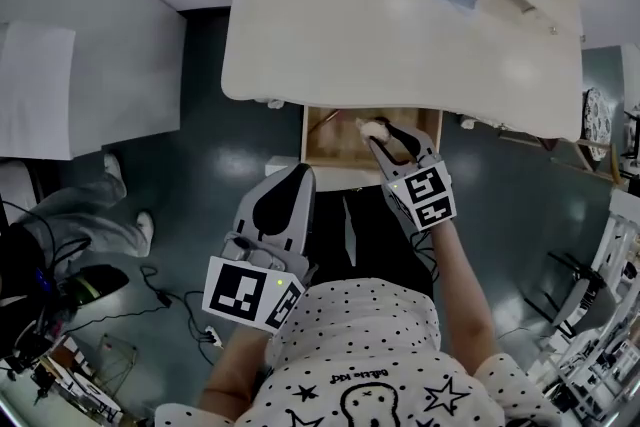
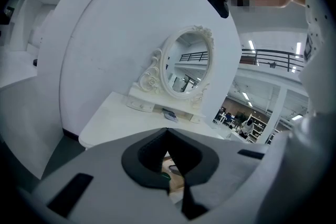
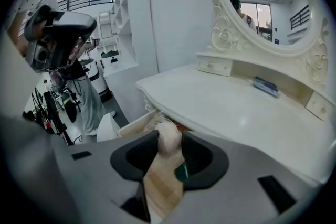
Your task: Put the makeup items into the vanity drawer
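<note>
**Sponge over the open drawer**
The right gripper [image 1: 390,137] is clenched on a pale sponge [image 3: 169,140] above the wooden drawer [image 1: 312,147] of the vanity table [image 1: 400,45]. Its own view shows the pinch, while the head view places it over the drawer. The left gripper [image 1: 297,177], nearer the person, has its jaws together on nothing, and its own view faces the mirror [image 2: 186,63].

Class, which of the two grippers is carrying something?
The right gripper: its jaws clamp a pale rounded item over the open drawer, while the left gripper is shut and empty.
</note>
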Motion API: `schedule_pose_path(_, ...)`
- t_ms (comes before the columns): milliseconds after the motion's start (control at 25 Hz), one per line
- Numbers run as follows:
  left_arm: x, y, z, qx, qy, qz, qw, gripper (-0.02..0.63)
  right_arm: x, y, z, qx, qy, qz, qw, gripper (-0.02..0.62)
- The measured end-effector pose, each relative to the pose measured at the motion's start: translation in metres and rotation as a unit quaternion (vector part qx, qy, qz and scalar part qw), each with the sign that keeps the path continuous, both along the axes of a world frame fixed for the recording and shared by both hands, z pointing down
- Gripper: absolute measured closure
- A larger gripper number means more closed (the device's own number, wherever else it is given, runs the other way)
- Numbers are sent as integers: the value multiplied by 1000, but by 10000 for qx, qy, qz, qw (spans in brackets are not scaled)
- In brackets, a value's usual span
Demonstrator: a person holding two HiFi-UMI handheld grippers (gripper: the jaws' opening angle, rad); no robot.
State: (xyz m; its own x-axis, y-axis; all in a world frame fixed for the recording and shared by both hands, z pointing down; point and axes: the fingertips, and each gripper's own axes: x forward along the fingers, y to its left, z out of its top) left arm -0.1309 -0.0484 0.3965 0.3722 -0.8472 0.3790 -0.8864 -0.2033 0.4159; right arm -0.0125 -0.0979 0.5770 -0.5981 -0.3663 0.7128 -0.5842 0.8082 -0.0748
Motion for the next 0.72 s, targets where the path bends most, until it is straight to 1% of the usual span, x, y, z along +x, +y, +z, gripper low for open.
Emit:
schedule_pose_path(200,-1,-1,11,-115,46,-50,9999,610,-6,0,29,-259,262,-253,9990,445)
schedule_pose_path(360,-3,-1,16,-144,-32,-73,9999,610,-13,0,46,-412,363,-378,9978,445)
schedule_pose_path(560,-6,-2,17,-183,-18,-170,9997,609,-19,4,68,-631,543,-579,9948,445)
schedule_pose_path(720,-8,-8,19,-199,-15,-219,9996,609,-22,4,84,-780,636,-653,9928,445)
